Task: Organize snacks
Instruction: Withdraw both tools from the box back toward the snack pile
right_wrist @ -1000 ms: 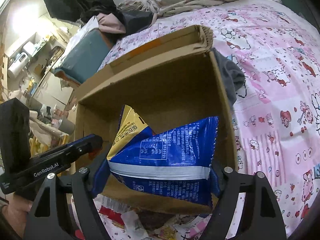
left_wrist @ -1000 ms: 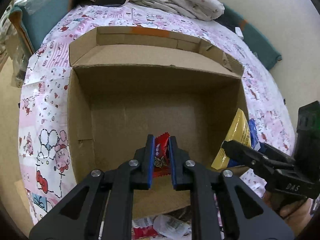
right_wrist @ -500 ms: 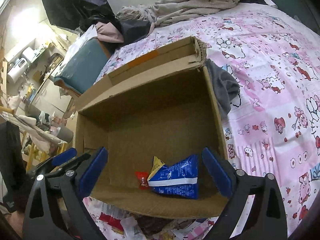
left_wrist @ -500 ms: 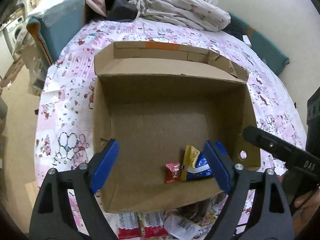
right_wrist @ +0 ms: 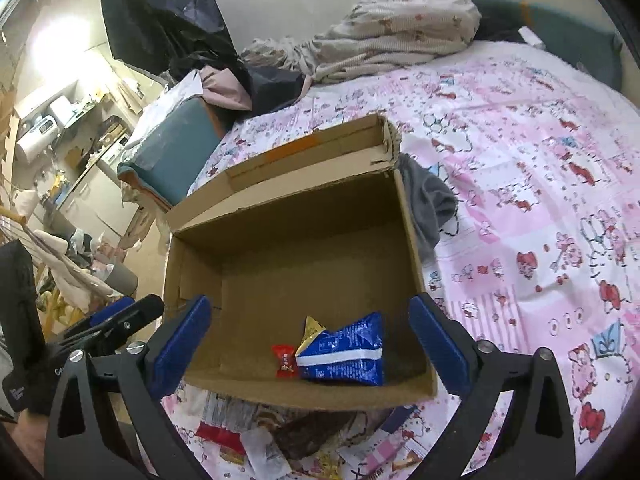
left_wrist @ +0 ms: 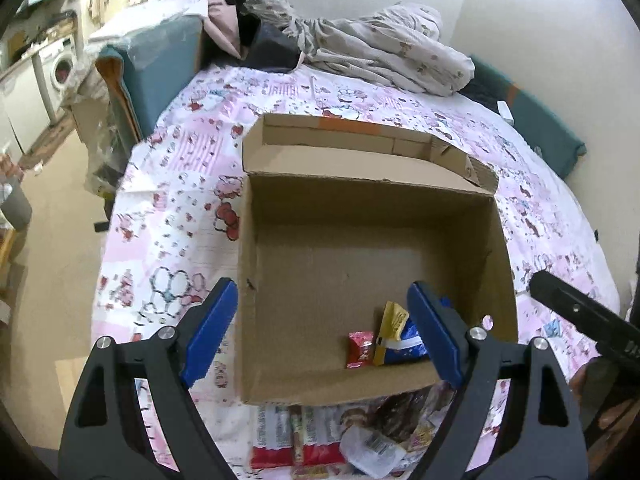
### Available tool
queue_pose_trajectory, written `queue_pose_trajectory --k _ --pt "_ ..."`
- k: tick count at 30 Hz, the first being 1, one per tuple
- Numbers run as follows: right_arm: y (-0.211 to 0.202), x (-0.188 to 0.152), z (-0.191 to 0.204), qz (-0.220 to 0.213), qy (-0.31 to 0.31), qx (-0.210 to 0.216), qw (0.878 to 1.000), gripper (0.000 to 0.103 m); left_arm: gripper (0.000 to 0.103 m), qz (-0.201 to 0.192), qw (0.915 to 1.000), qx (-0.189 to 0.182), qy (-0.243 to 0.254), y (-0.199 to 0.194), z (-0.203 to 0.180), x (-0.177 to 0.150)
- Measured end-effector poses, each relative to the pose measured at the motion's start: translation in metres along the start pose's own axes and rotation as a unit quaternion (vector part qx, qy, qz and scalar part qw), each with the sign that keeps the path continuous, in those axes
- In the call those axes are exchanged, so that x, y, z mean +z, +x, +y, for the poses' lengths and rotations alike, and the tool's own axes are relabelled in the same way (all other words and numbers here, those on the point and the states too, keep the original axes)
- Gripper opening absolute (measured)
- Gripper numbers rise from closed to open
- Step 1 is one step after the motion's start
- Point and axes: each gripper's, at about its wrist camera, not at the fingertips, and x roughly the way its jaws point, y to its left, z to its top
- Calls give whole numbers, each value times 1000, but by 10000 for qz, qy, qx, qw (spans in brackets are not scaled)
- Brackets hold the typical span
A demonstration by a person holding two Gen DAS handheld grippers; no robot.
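An open cardboard box [left_wrist: 360, 184] lies on a pink patterned bedspread. On its floor near the front wall rest a small red candy [left_wrist: 360, 348] and a blue-and-yellow snack bag [left_wrist: 396, 340], side by side; in the right wrist view they are the candy [right_wrist: 285, 362] and bag [right_wrist: 344, 354]. My left gripper [left_wrist: 320, 300] hangs open above the box's front, holding nothing. My right gripper [right_wrist: 310, 312] is above the same edge, its jaws opening, with nothing gripped. A pile of loose snack wrappers [left_wrist: 332, 436] lies in front of the box.
Crumpled bedding [left_wrist: 380, 52] is heaped at the far end of the bed. A teal cushion [left_wrist: 160, 68] stands at the far left edge. A grey cloth [right_wrist: 432, 208] lies against the box's right wall. Floor drops off to the left of the bed.
The left gripper let go of the red candy and the right one let go of the blue bag; both now lie in the box. Both grippers pulled back and up.
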Motion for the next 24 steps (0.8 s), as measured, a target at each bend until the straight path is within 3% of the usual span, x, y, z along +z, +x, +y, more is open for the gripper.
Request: queue_pose_trajectory --k 7,11,19,21,24 --pt "-29 -28 4 -43 56 -119 9999 103 94 -184 9998 -5 46 -28 3 -17" --pt "-52 -47 8 -142 9 -270 9995 103 94 -173 9998 -28 133 -40 4 -32" --pt "-75 -75 5 -78 376 -174 9991 103 95 -131 9987 18 501 -62 -4 -56" --pt "-78 -79 7 -70 369 -163 9992 103 94 -170 9977 179 630 -68 -4 -59" --pt "-82 -83 14 -66 236 -173 9996 103 94 -18 9986 178 499 -71 -2 -60"
